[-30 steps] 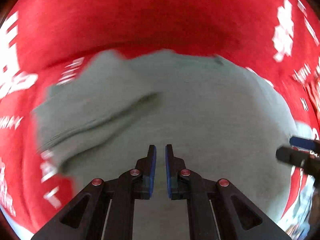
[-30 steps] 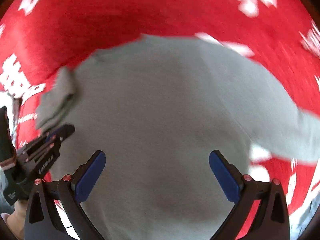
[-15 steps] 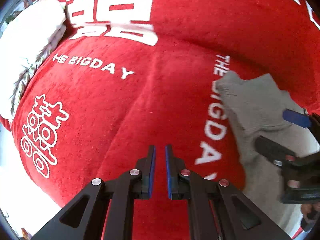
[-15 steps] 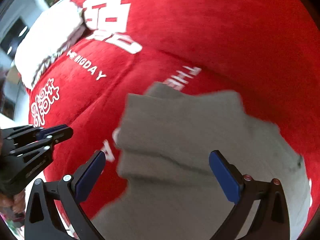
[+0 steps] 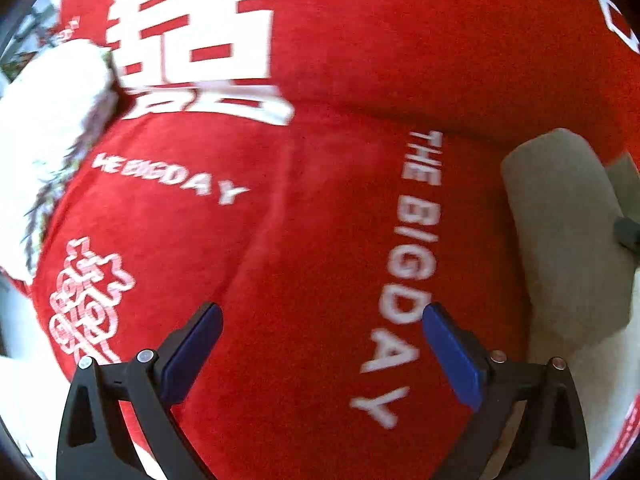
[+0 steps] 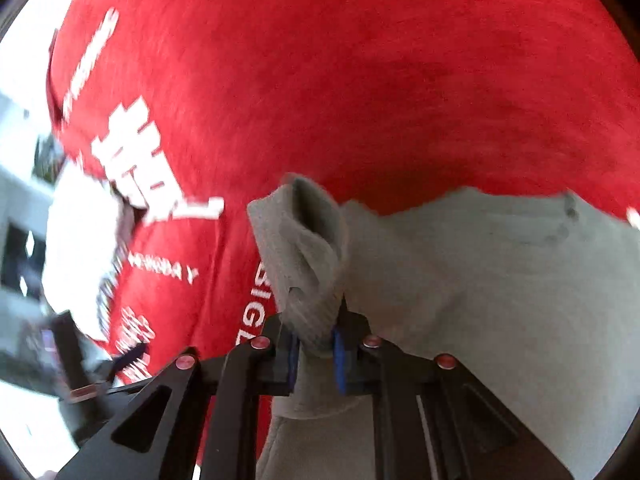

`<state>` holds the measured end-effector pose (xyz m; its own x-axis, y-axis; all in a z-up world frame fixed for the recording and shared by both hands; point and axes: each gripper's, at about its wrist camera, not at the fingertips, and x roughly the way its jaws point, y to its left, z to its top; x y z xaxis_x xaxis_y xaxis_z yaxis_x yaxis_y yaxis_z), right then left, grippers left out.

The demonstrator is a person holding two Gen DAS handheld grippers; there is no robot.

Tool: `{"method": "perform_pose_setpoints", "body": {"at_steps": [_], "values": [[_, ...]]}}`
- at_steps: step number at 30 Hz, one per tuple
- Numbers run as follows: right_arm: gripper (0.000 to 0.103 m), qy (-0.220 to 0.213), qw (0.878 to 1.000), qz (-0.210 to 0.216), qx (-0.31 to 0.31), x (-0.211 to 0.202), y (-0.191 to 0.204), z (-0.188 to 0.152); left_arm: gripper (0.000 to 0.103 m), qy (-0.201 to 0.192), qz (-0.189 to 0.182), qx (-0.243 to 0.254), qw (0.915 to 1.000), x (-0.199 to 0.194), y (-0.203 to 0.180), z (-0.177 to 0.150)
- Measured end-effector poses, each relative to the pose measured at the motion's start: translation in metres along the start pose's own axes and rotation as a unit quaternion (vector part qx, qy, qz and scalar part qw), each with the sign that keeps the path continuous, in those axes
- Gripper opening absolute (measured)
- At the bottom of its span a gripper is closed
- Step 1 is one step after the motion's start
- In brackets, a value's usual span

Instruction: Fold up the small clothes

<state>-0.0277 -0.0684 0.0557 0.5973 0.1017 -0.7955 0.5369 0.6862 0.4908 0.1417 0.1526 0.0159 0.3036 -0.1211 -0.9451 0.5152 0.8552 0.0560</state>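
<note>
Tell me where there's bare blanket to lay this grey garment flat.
The roomiest bare stretch of the red plush blanket lies ahead of the open left hand-held gripper, between the white fringed cloth at the left edge and the grey knit garment. The garment's side is crowded: the right hand-held gripper pinches its bunched cuff there.

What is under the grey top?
The grey top lies on the red blanket with white writing. The right gripper pinches its sleeve. Anything beneath the fabric is hidden.

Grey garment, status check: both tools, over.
Right tool shut on grey garment, bunched edge pinched. Left tool open, empty, over red blanket. Nothing in the way.
</note>
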Motion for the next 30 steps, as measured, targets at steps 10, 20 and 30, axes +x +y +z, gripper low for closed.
{"method": "perform_pose_setpoints", "body": {"at_steps": [10,20,30], "values": [[0.009,-0.017,0.995,-0.004,0.095,-0.033,-0.069,0.015,0.1,-0.014,-0.022,0.051,0.9984,-0.012,-0.063,0.015],[0.077,0.118,0.975,-0.03,-0.186,0.034,0.007,-0.046,0.1,0.022,0.015,0.039,0.9989,0.014,-0.049,0.0],[0.008,0.061,0.995,-0.03,-0.066,0.032,-0.019,-0.033,0.1,0.023,0.011,0.023,0.9994,0.008,-0.025,-0.008]]}}
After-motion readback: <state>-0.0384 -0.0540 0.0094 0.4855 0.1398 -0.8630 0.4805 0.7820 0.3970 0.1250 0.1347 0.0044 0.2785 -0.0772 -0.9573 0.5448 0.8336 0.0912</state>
